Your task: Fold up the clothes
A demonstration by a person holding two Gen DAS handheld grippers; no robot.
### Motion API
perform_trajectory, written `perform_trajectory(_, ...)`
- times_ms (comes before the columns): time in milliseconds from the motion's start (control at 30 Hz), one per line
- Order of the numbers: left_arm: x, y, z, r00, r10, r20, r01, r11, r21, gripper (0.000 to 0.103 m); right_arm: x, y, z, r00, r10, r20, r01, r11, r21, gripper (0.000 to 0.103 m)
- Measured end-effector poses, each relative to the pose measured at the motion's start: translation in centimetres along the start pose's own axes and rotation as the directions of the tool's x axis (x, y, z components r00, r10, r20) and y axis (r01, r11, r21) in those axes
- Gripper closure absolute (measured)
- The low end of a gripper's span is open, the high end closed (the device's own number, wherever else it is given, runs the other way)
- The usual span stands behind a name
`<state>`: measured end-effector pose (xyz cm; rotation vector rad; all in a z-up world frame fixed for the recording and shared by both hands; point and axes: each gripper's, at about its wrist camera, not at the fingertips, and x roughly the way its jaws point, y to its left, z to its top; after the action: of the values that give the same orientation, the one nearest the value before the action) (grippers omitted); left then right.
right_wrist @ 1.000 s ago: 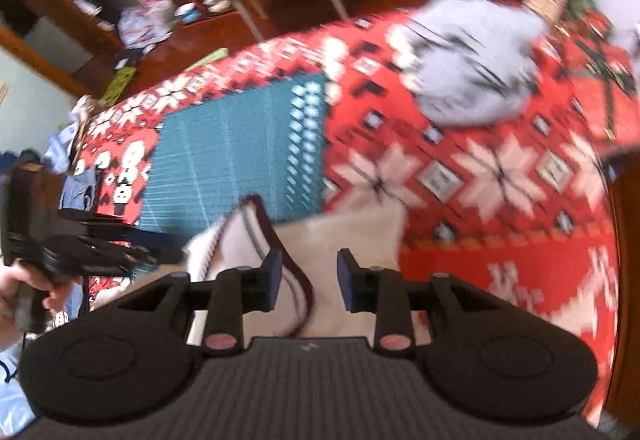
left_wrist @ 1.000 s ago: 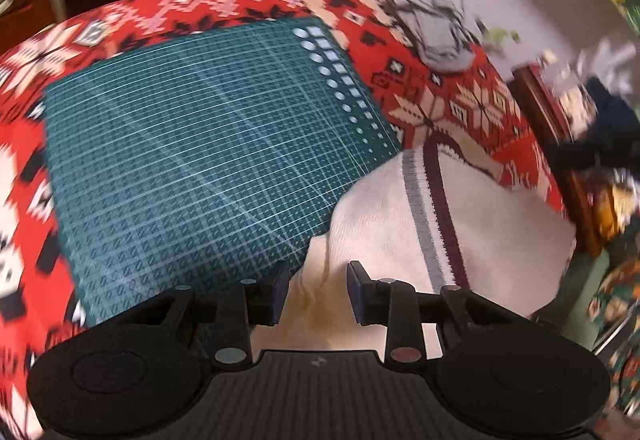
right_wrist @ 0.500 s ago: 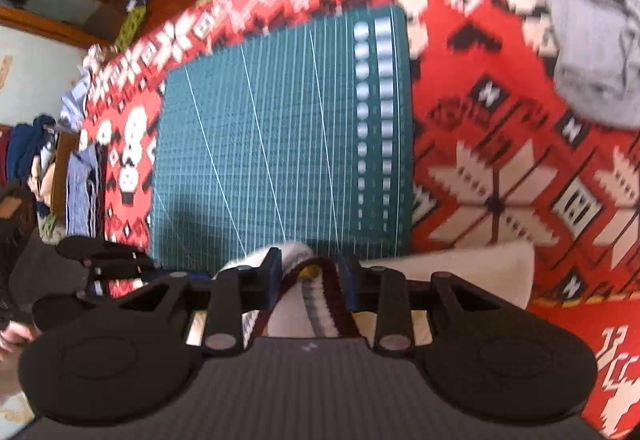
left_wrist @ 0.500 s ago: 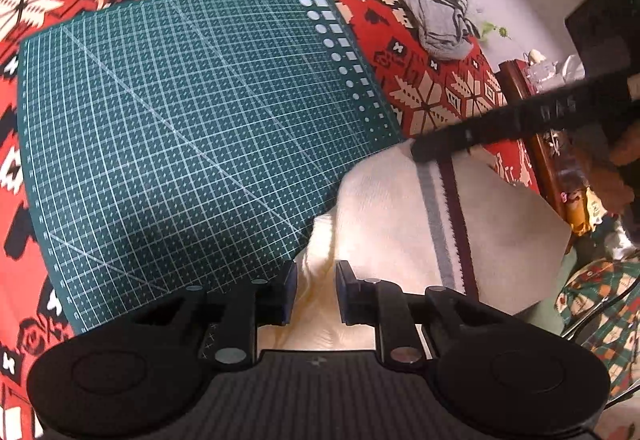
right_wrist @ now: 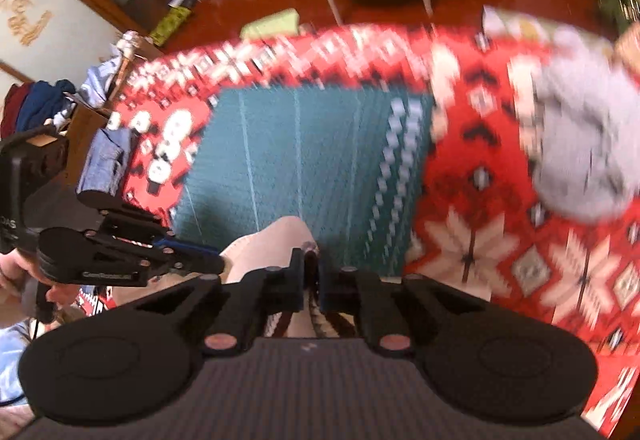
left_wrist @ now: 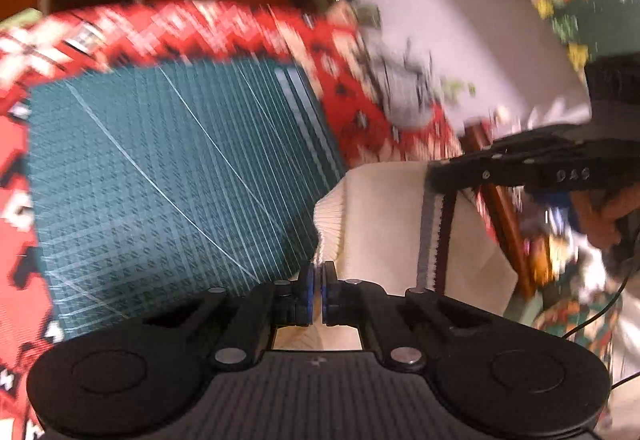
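Grippers point(left_wrist: 318, 280) point(right_wrist: 310, 272) — both pinching sweater point(left_wrist: 384, 224)

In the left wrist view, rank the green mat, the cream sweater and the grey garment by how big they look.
1. Green mat
2. Cream sweater, though it is nearer the camera
3. Grey garment, blurred and farther off

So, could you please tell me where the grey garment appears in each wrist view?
Left wrist view: grey garment lies blurred, upper middle-right, on the red cloth beyond the mat's far right corner.
Right wrist view: it lies at the right edge, upper half.
Shared landmark: the green cutting mat.
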<state>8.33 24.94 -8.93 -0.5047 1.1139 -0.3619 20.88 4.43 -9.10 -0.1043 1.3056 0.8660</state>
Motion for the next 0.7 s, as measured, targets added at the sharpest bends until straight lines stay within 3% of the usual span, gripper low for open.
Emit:
perform_trajectory(133,-4.4,1.3,0.6,0.986,0.069,0.154,-0.052,0.992,-0.115,0.099,-0.8,2.2,4.2,0.997,0.019,0.076,-0.012,0.996,-0.090,0.097)
perform_trajectory(333,-7.6,5.2,1.6,0.938,0.143,0.317,-0.041,0.951,-0.308,0.100,2.1,6.5,11.7,0.988,0.071,0.140,-0.035,0.970,-0.240,0.098)
perform_trajectory(533,-7.9,10.3,2.1,0.888,0.255,0.383,-0.063,0.892,-0.447,0.100,8.8,9.1,17.3,0.990,0.092,0.111,-0.057,0.957,-0.286,0.098)
perform_trajectory(700,-6.9,13.0,3.1,0.864,0.325,0.386,-0.123,0.877,-0.465,0.100,13.8,9.7,20.3,0.990,0.082,0.114,-0.047,0.958,-0.282,0.098)
